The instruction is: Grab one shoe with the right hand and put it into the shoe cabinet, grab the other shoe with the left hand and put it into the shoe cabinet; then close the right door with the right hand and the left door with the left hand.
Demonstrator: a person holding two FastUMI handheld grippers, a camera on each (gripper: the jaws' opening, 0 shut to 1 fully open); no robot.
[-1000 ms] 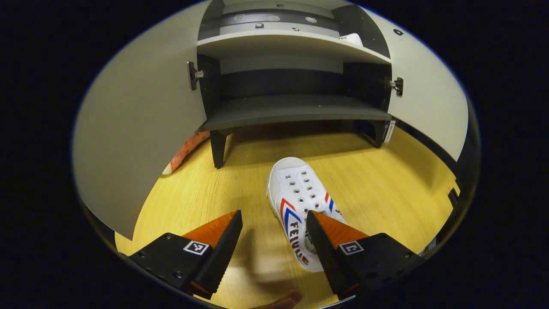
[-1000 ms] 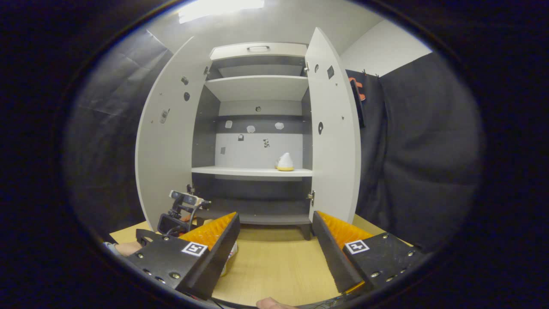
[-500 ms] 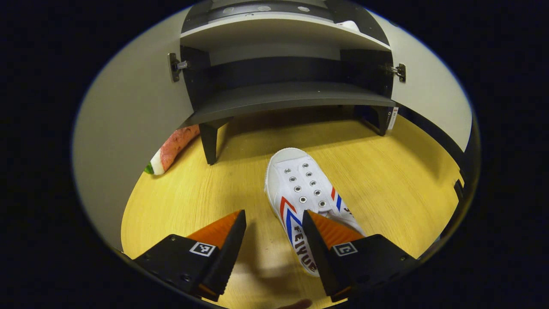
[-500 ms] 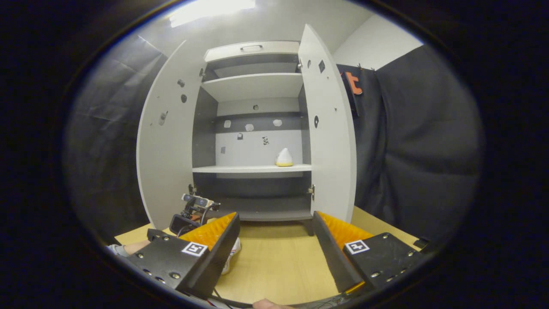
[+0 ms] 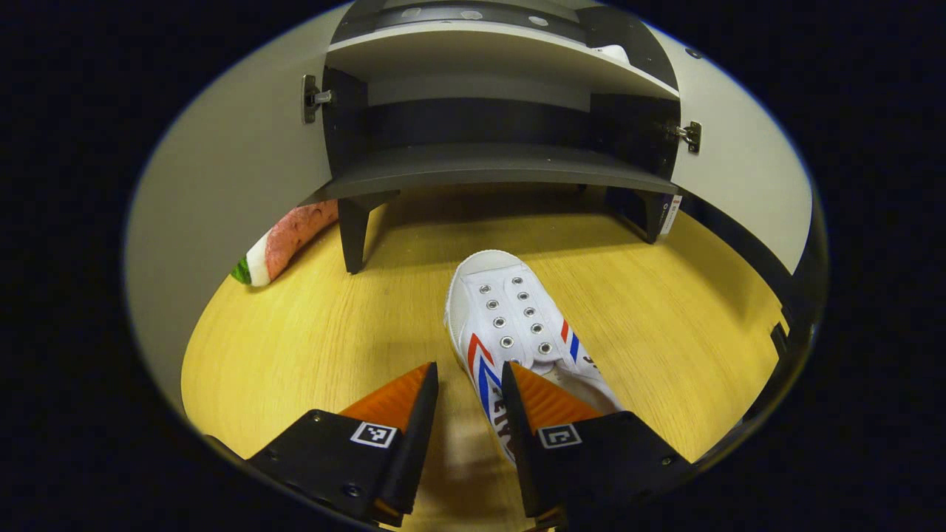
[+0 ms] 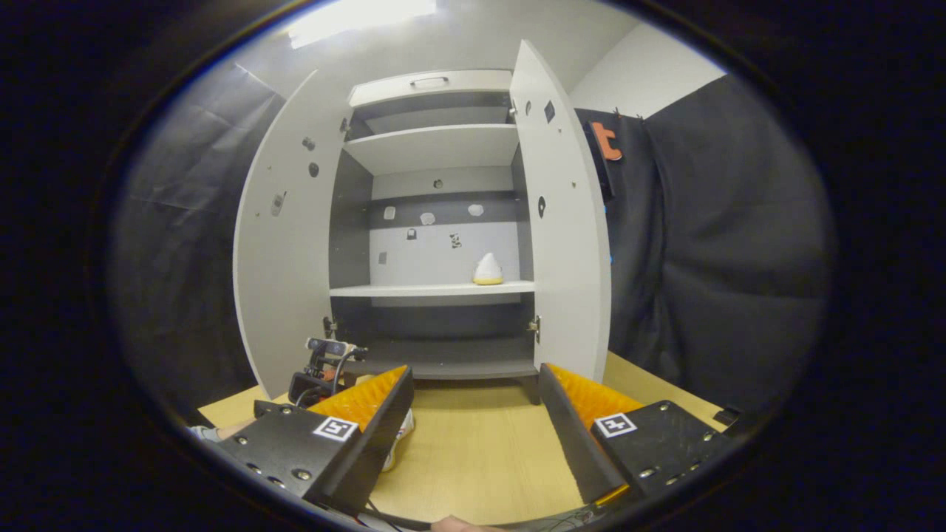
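A white canvas shoe (image 5: 510, 325) with red and blue stripes lies on the wooden floor, toe toward the cabinet (image 5: 488, 166). My left gripper (image 5: 469, 369) is low over its heel end, fingers narrowed but still apart. The shoe's left side wall sits between them; the right finger is over the shoe's opening. The other white shoe (image 6: 488, 270) stands on the light middle shelf, its tip also visible as shoe (image 5: 613, 53). My right gripper (image 6: 474, 373) hangs open and holds nothing, back from the cabinet. Both doors, left door (image 6: 284, 244) and right door (image 6: 565, 222), stand wide open.
A watermelon-slice toy (image 5: 284, 240) lies on the floor behind the left door, near the cabinet's front left leg (image 5: 353, 233). Wooden floor (image 5: 665, 310) spreads to the right of the shoe. Black cloth wall (image 6: 702, 258) stands to the right of the cabinet.
My left gripper's fingers have drawn closer together and moved in on the shoe's left side wall. The right gripper has hardly moved.
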